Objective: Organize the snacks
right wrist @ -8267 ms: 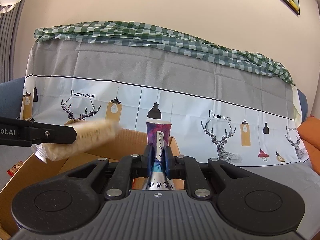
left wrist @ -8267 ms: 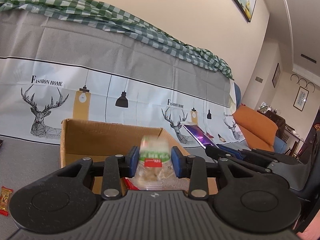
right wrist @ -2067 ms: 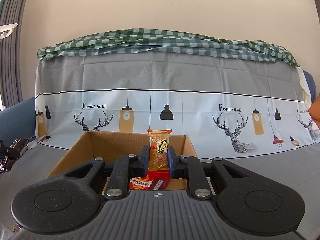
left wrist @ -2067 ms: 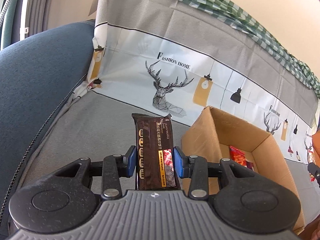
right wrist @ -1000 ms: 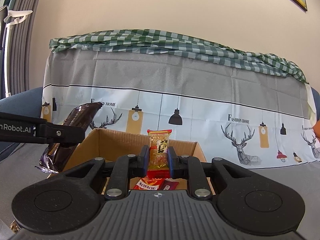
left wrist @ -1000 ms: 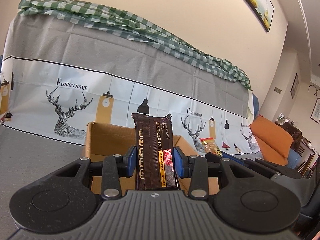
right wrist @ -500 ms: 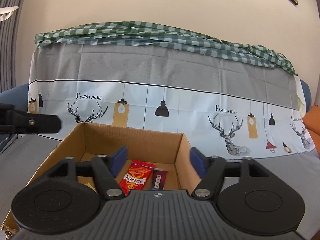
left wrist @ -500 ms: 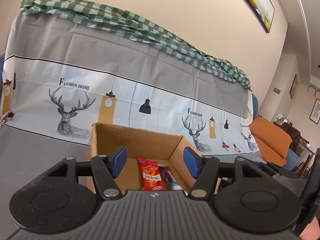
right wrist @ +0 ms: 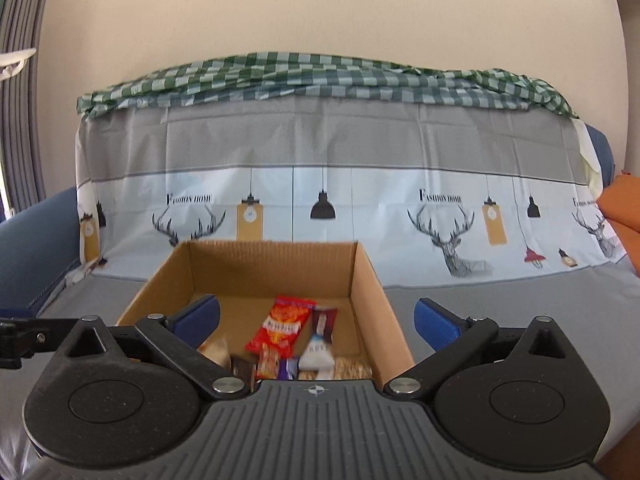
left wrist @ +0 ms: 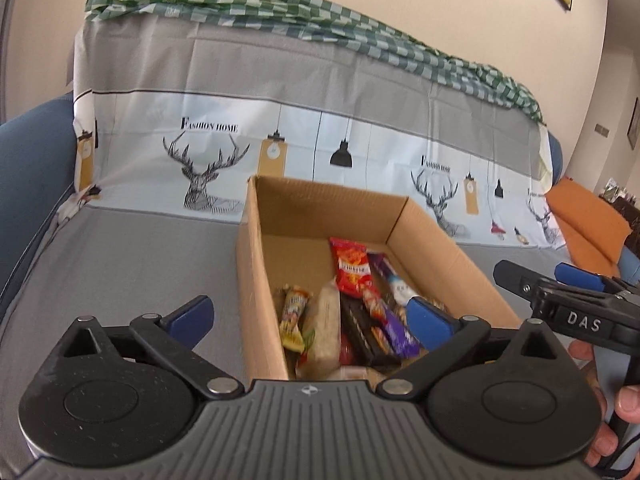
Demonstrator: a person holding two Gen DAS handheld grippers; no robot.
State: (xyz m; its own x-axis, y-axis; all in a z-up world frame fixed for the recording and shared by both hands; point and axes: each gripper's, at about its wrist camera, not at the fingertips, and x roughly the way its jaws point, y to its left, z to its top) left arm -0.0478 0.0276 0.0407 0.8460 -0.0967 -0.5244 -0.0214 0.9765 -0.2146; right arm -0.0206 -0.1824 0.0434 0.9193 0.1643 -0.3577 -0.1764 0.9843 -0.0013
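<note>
In the left wrist view, the left gripper [left wrist: 308, 316] fills the lower half of the frame with its jaws spread wide; they have just been opening, and nothing is between the blue pads [left wrist: 191, 314], which touch nothing. Behind the gap, at the centre of the frame, sits the open cardboard box [left wrist: 250, 264] on the grey cover [left wrist: 132, 264]. The snacks lie inside it: a red packet [left wrist: 352, 266] toward the far end, a dark chocolate bar [left wrist: 360, 334], a purple wrapper [left wrist: 394, 326], a pale biscuit pack [left wrist: 324, 328] and a small yellow wrapper [left wrist: 294, 314] against the left wall. At the right edge, the right gripper [left wrist: 560, 280] reaches in from the side, with a hand [left wrist: 612, 404] on its handle at the lower right.

In the right wrist view, the right gripper [right wrist: 316, 318] also stands wide, its jaws just opened, with nothing between the pads [right wrist: 436, 322]. The box [right wrist: 366, 280] lies dead ahead at centre, the red packet [right wrist: 286, 322] and a white-and-maroon pack [right wrist: 320, 344] showing on its floor; the nearer snacks are partly hidden by the gripper body. A tip of the left gripper [right wrist: 24, 338] shows at the left edge.

Behind the box runs a deer-printed cloth [right wrist: 440, 216] topped by a green checked cloth [right wrist: 320, 76]. An orange cushion [left wrist: 584, 220] lies at the right in the left wrist view.
</note>
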